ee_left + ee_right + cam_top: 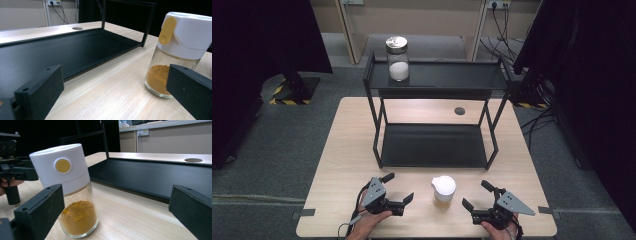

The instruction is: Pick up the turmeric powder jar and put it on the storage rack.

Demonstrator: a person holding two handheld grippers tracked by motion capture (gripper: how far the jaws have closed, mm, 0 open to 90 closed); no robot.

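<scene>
black left gripper (398, 188), grey plates, trailing cables

My left gripper (398, 187) sits low at the near left of the bench (342, 165), its fingers (387, 177) spread wide and aimed to the right. My left hand (368, 223) grips it from the near edge. My right gripper (477, 195) sits at the near right, fingers (467, 204) equally spread, aimed left and a little away. My right hand (499, 229) holds it from behind.
</scene>
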